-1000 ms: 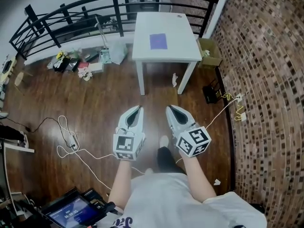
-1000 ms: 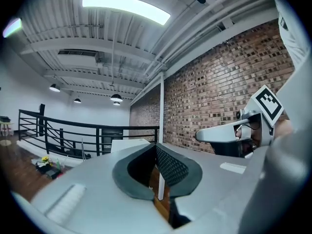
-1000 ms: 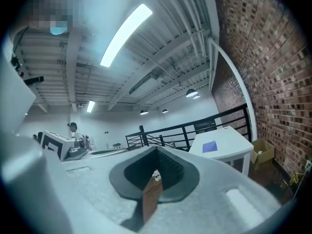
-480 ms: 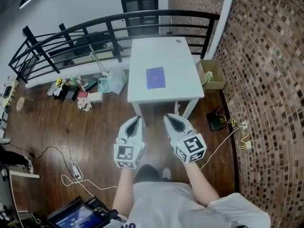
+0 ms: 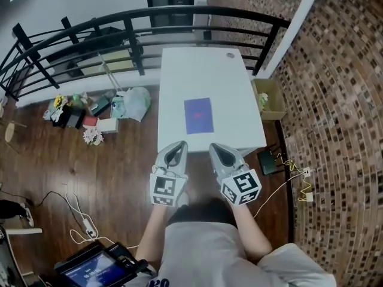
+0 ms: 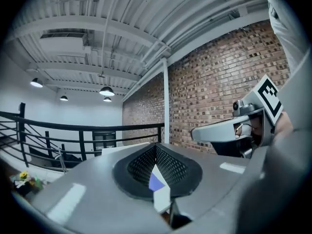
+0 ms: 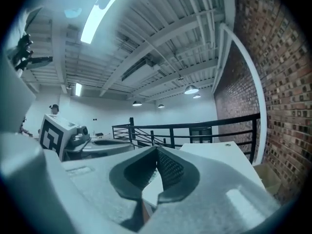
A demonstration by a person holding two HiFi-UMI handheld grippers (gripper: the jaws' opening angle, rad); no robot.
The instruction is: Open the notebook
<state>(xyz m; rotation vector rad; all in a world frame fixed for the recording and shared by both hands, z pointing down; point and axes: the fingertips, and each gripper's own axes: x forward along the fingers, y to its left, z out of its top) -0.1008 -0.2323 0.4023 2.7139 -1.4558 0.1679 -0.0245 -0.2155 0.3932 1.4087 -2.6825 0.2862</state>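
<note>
A black railing (image 5: pixel 119 23) ran behind the white table (image 5: pixel 179 70). Floor clutter (image 5: pixel 90 112) lay to its left, and a cardboard box (image 5: pixel 267 100) sat to its right by the brick wall (image 5: pixel 335 100). The floor (image 5: pixel 90 178) was dark wood. The purple notebook (image 5: pixel 198 115) lay closed and flat mid-table. The left gripper (image 5: pixel 179 144) and right gripper (image 5: pixel 214 147) hung at the near edge, jaws together, empty.

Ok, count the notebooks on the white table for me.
1. A purple rectangular notebook lies flat near the middle of the white table. The clutter on the wooden floor beside the black railing is too small to rule out more.
</note>
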